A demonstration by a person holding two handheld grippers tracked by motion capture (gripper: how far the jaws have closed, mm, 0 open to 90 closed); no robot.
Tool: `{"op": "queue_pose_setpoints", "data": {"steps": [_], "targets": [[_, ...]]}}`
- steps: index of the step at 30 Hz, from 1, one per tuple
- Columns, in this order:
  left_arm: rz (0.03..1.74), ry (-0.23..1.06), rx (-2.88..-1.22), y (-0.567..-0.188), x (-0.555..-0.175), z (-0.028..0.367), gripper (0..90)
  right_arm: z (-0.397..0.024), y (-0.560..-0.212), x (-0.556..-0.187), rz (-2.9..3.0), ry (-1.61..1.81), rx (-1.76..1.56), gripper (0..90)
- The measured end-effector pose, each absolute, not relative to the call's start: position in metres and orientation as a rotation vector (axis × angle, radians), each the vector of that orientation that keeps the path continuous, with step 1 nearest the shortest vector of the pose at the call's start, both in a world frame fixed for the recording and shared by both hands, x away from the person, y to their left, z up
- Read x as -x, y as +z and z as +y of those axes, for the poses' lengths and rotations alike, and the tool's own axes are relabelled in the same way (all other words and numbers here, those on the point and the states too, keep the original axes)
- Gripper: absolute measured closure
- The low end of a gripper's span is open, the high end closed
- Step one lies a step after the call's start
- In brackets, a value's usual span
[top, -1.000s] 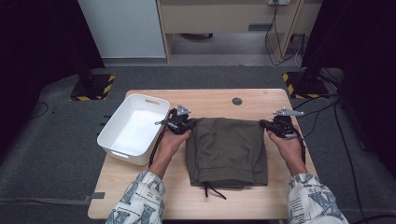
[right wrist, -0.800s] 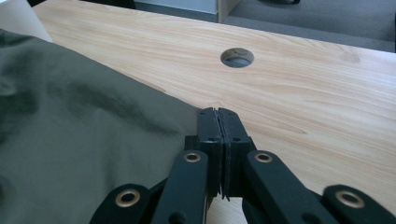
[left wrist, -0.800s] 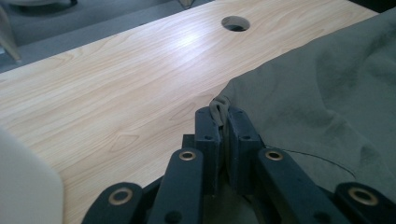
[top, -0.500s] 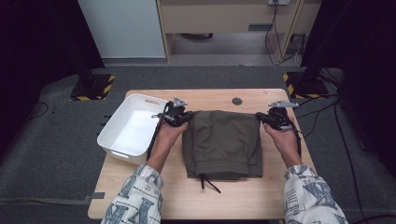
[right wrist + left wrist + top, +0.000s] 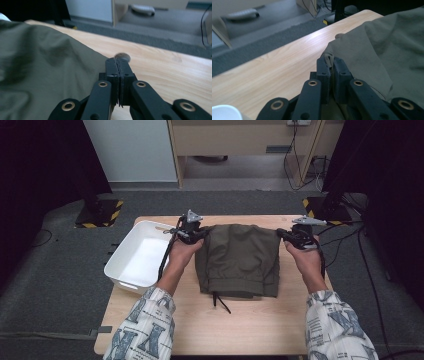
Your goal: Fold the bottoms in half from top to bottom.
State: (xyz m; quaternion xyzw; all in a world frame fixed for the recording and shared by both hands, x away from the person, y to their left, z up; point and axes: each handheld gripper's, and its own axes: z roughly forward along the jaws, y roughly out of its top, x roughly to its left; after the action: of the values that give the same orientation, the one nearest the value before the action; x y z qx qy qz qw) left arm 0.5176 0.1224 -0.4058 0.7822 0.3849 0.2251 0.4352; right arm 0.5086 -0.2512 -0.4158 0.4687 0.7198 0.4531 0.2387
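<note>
Two tools, one garment, and both corners are caught. The left tool (image 5: 200, 235) has its jaws pinching a bunched corner of the olive-green trousers (image 5: 239, 260); in the left gripper view a knot of fabric (image 5: 328, 58) pokes up between the pads. Over at three o'clock, the right tool (image 5: 287, 236) has its jaws pressed together; in the right gripper view the cloth edge (image 5: 100, 62) runs in under them, so that reads as a thin pinch on the far right corner.

The trousers lie folded in the middle of the desk (image 5: 260, 330), far edge up at twelve o'clock in the tools' grip, waistband and drawstring (image 5: 220, 301) trailing at six o'clock. A white bin (image 5: 137, 257) waits at nine o'clock of the garment, just beside the left hand (image 5: 181, 254).

Where could this come apart? That right-hand bite looks slim: I'd judge one uneven tug could slide the cloth out and drop that corner, skewing the fold. Lifting one side faster would twist the stack and let the lower layers spill open. The dangling drawstring could snag on the desk edge or the bin rim if the bundle swings toward nine o'clock. A small dark disc (image 5: 122, 56) sits on the desk just past the right jaws; dragged fabric could sweep it along.
</note>
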Motion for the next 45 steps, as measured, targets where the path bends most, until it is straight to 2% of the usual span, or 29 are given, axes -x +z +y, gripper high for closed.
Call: {"op": "queue_pose_setpoints", "data": {"steps": [5, 14, 30, 45], "targets": [[0.899, 0.557, -1.927, -0.412, -0.491, 0.126, 84.4, -0.25, -0.421, -0.479, 1.975, 1.26, -1.207, 89.1], [0.938, 0.556, -1.913, -0.436, -0.48, 0.144, 85.2, -0.256, -0.445, -0.461, 2.015, 1.278, -1.2, 89.3], [0.927, 0.561, -1.925, -0.443, -0.472, 0.143, 85.1, -0.254, -0.463, -0.458, 2.086, 1.323, -1.222, 88.4], [0.954, 0.57, -1.914, -0.448, -0.469, 0.146, 85.1, -0.257, -0.459, -0.454, 2.061, 1.311, -1.216, 89.1]]}}
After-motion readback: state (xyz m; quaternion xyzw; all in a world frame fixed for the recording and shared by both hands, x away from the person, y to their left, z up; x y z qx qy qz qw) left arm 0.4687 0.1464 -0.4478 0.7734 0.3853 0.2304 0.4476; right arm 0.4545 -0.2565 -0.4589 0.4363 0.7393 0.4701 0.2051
